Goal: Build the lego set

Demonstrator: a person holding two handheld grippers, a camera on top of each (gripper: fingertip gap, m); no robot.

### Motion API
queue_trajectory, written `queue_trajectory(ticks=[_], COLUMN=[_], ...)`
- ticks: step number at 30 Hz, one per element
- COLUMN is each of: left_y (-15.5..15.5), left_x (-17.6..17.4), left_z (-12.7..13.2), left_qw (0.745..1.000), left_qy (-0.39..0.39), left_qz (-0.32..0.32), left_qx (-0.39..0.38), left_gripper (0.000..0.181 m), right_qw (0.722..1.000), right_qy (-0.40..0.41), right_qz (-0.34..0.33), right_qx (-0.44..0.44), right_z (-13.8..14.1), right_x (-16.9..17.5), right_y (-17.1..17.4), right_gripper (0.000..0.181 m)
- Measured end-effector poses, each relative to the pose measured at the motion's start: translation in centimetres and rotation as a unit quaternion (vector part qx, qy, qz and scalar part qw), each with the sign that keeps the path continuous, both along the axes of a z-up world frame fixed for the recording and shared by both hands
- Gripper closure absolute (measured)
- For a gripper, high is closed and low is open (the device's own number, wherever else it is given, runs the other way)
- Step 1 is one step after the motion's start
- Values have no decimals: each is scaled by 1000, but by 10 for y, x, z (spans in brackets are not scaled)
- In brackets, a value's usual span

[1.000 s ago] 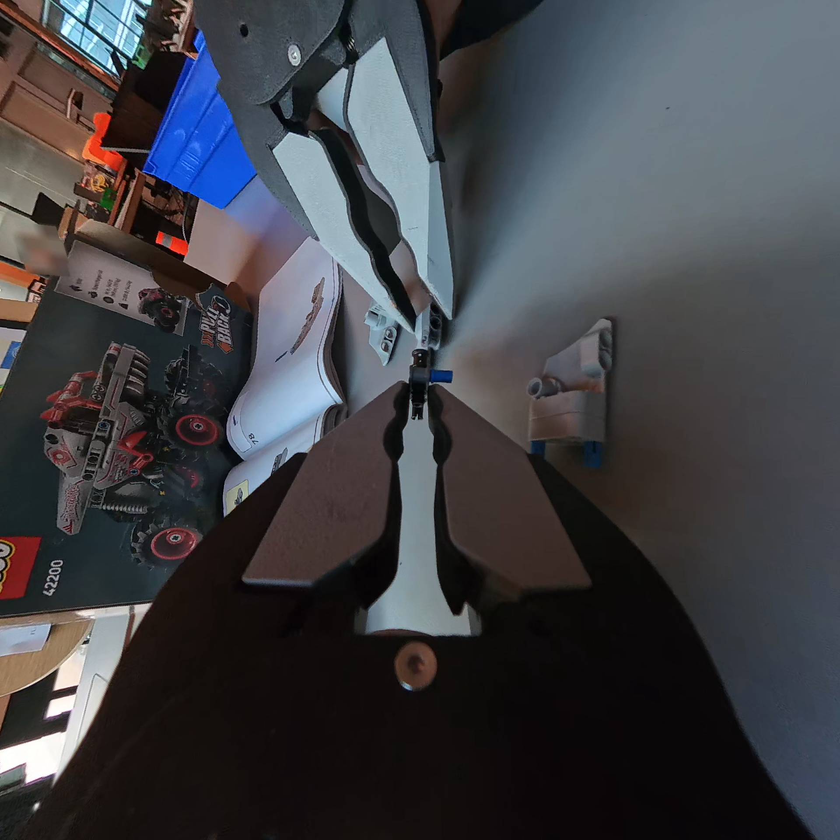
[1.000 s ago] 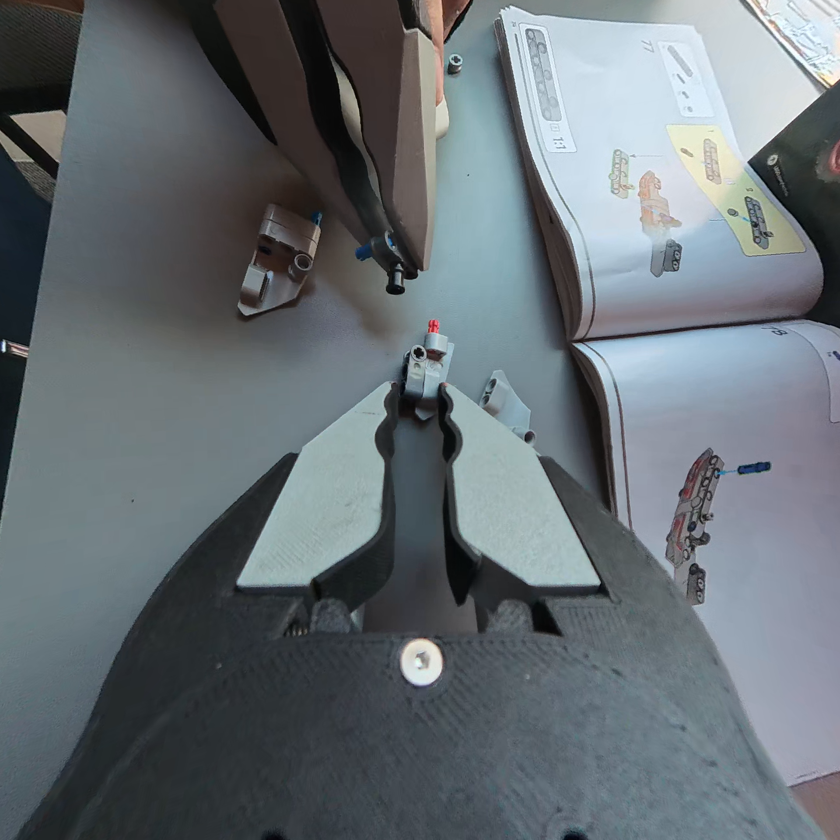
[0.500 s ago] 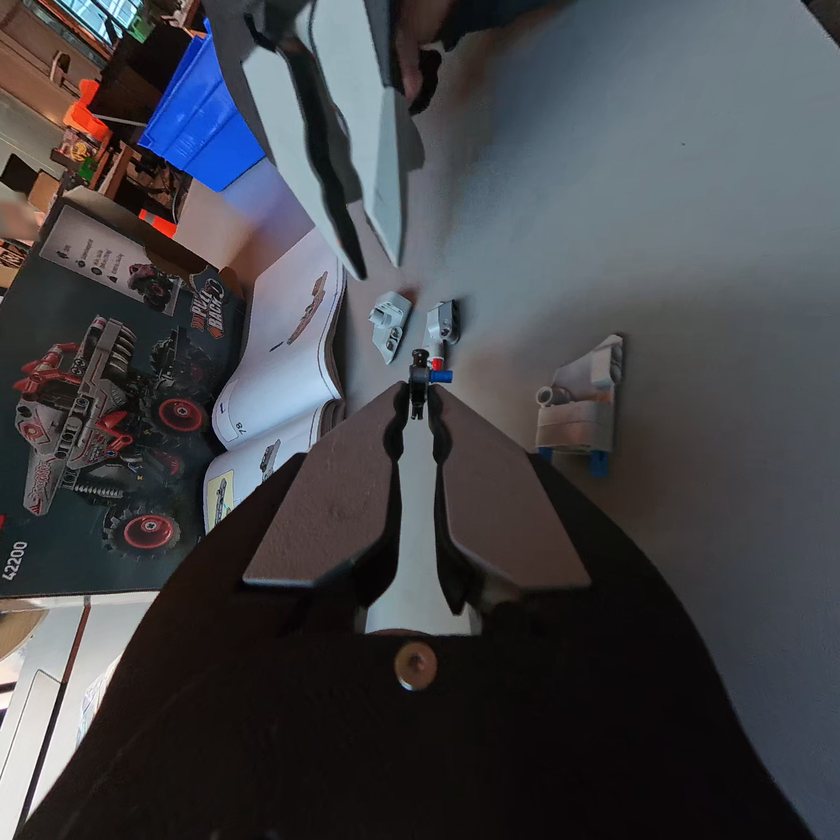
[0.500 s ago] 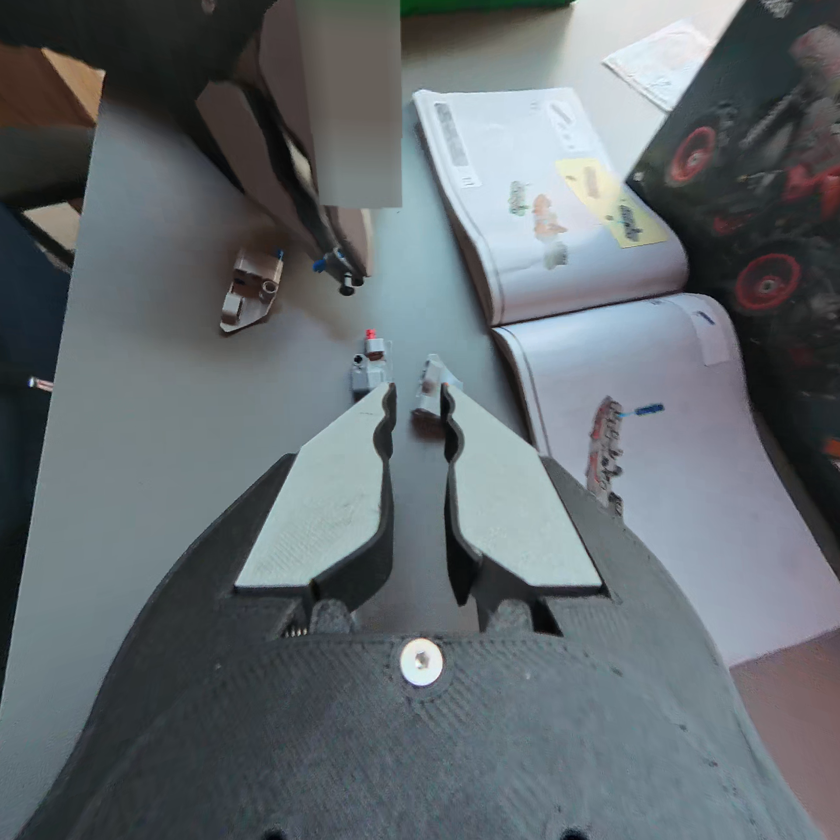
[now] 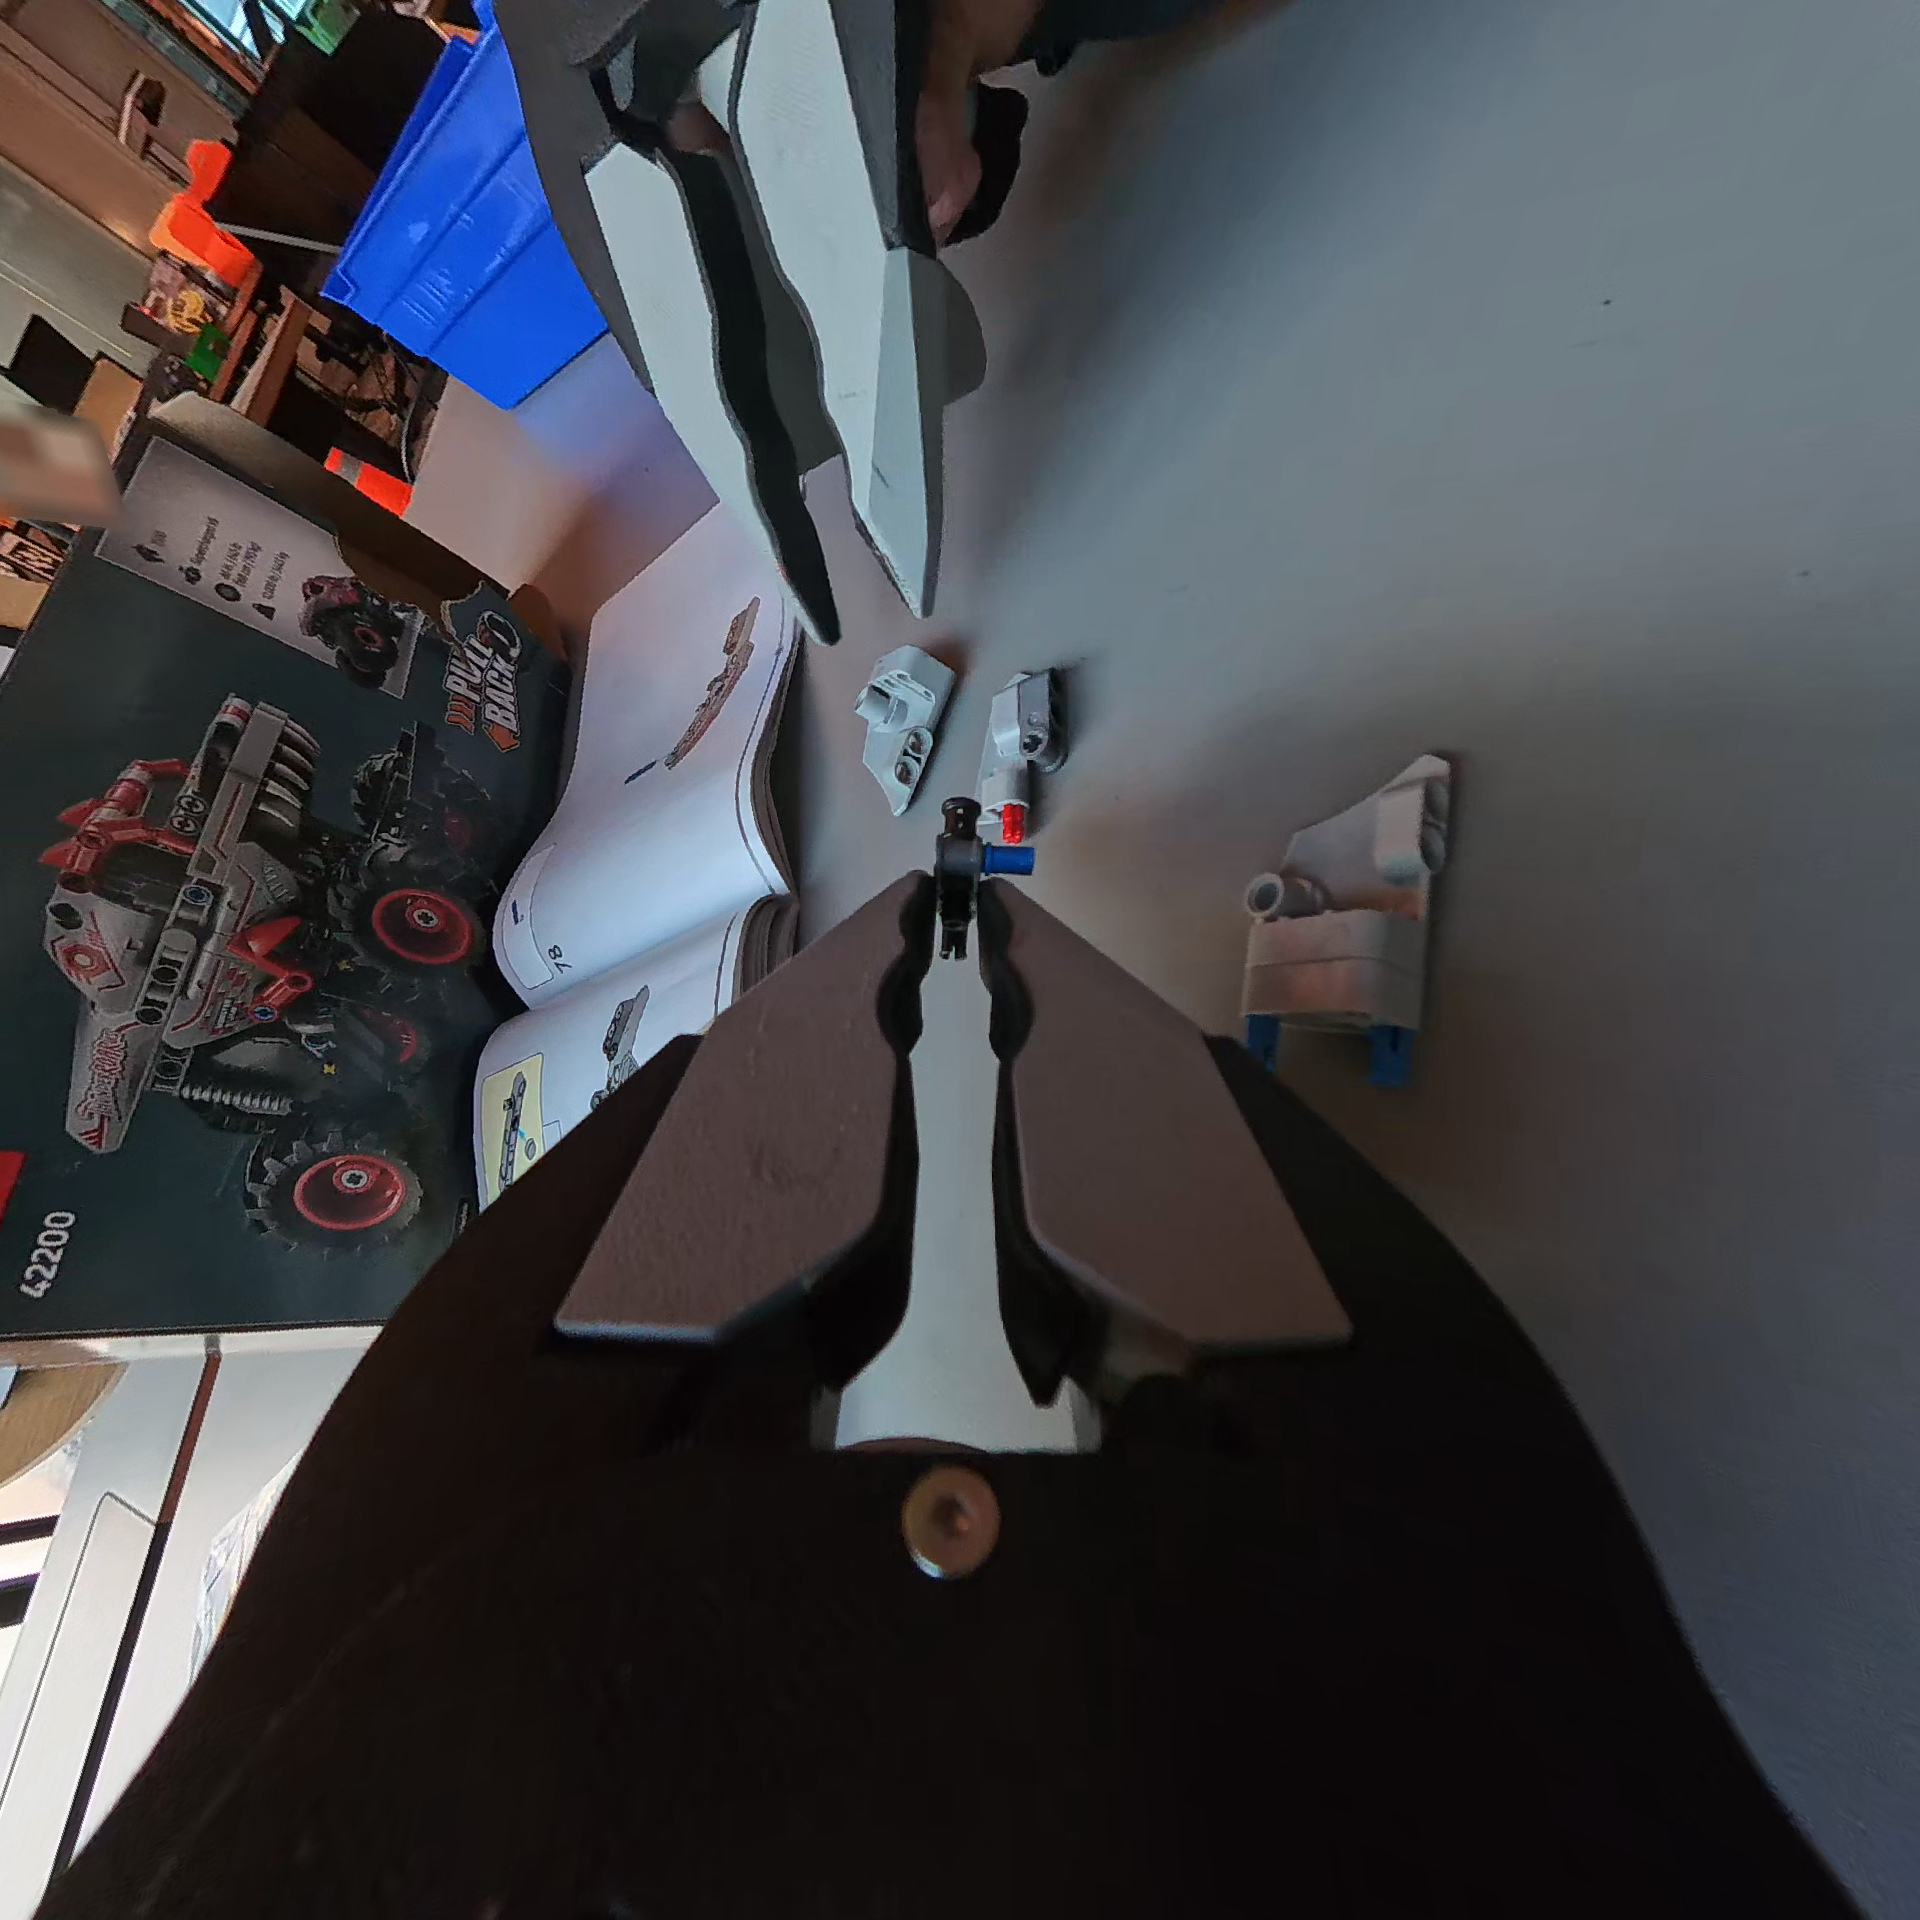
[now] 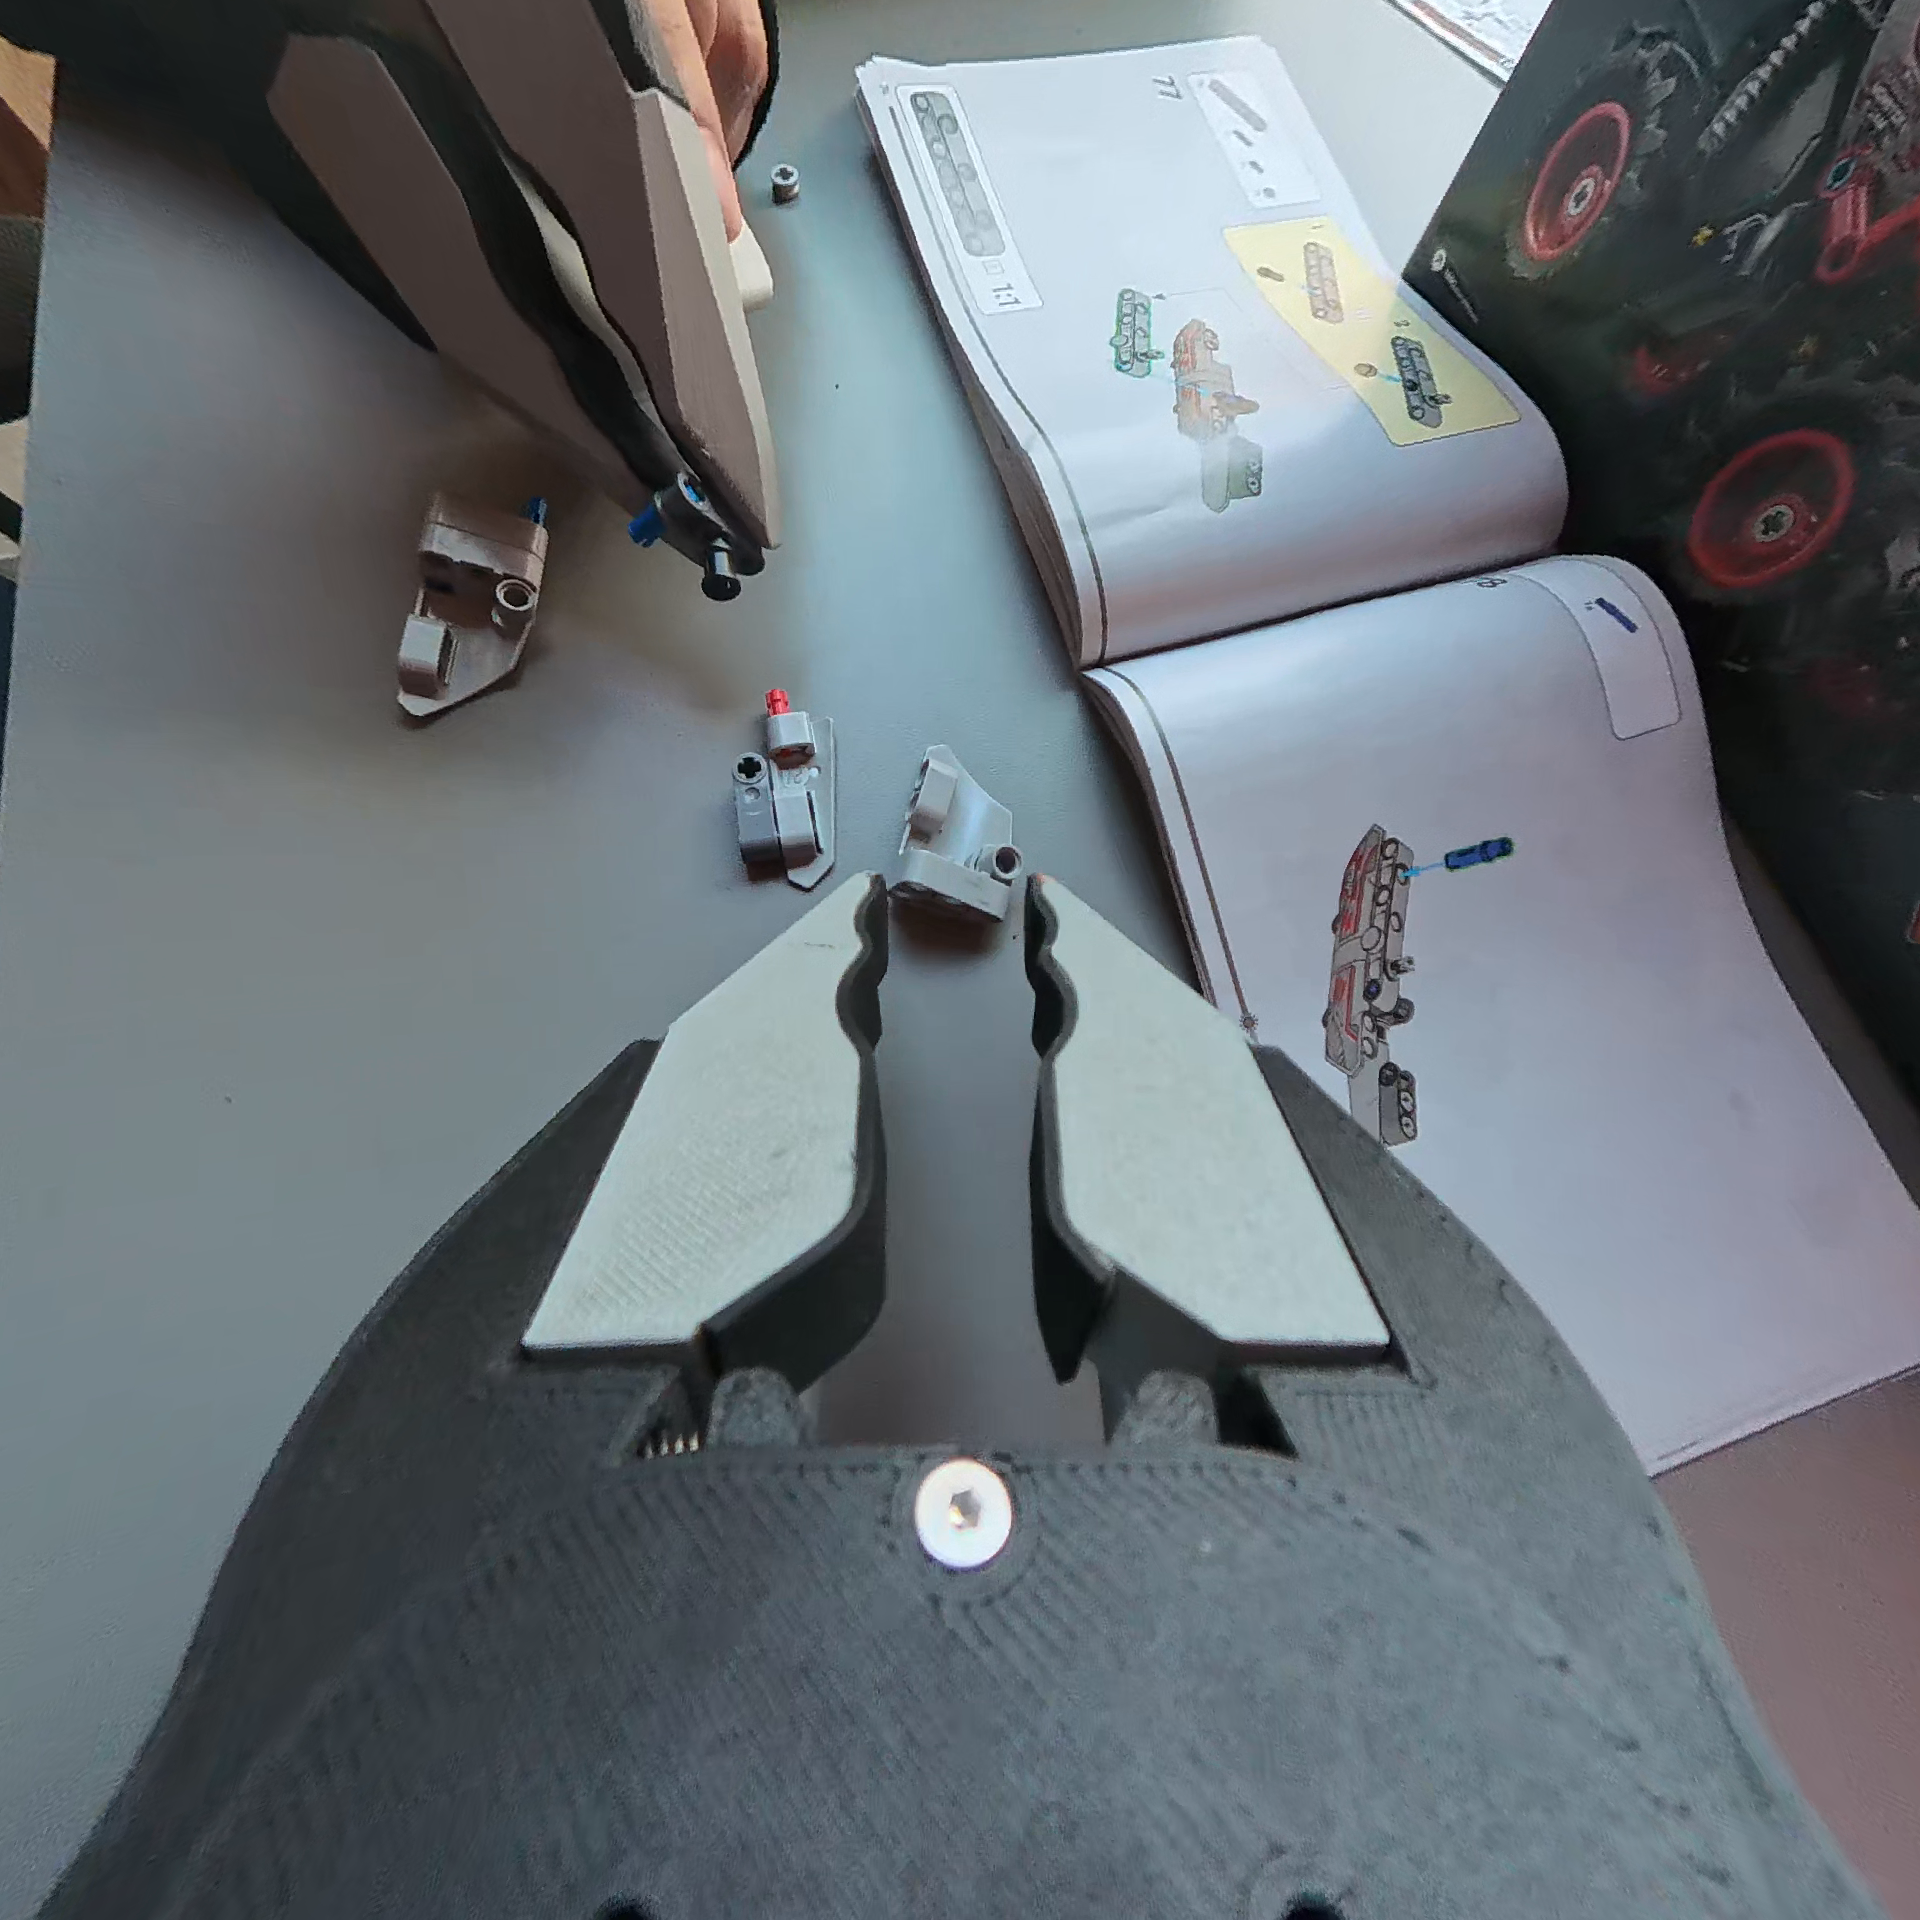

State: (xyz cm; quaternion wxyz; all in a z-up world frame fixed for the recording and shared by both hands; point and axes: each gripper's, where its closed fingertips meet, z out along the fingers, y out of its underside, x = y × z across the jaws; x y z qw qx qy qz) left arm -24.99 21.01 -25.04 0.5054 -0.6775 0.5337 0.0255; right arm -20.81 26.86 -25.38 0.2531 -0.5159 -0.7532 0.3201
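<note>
My left gripper (image 5: 954, 914) is shut on a small black connector with a blue pin (image 5: 961, 862), held above the grey table. It also shows in the right wrist view (image 6: 727, 540), with the connector (image 6: 686, 514) at its tip. My right gripper (image 6: 954, 896) is open, with a grey angled piece (image 6: 956, 831) lying just ahead of its tips. A grey piece with a red pin (image 6: 784, 795) lies to its left on the table. A larger grey panel assembly (image 6: 468, 603) lies farther left, and shows in the left wrist view (image 5: 1345, 935).
An open instruction booklet (image 6: 1299, 416) lies to the right of the parts, with the dark set box (image 6: 1766, 312) beyond it. A small grey bush (image 6: 787, 187) lies at the far side. A blue bin (image 5: 468, 239) stands past the table. There is about 8 cm between the tips of the two grippers.
My right gripper let go of the grey piece with the red pin, opened and shifted right to the grey angled piece. My left gripper kept its hold on the connector.
</note>
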Motion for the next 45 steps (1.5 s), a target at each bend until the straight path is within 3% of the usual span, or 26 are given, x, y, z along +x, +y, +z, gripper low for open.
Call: queue_trajectory(ticks=[1, 9, 23, 37, 45], left_y=[0, 0, 1, 1, 0], left_x=[0, -1, -3, -2, 2], left_z=[0, 0, 0, -2, -11], left_qw=[1000, 1000, 1000, 1000, 999], left_qy=[1, 4, 8, 18, 49], left_qz=[0, 2, 3, 1, -8], left_qx=[0, 2, 9, 9, 13], left_gripper=[176, 176, 176, 176, 176], right_qw=[1000, 1000, 999, 996, 996], right_qy=[1, -10, 26, -8, -17], right_qz=[-3, -4, 31, 88, 85], right_qx=[-5, -5, -2, 12, 20], right_z=[0, -6, 10, -9, -18], right_x=[0, -2, -2, -2, -7], right_y=[0, -1, -15, -44, -48], right_gripper=[158, 156, 160, 161, 161])
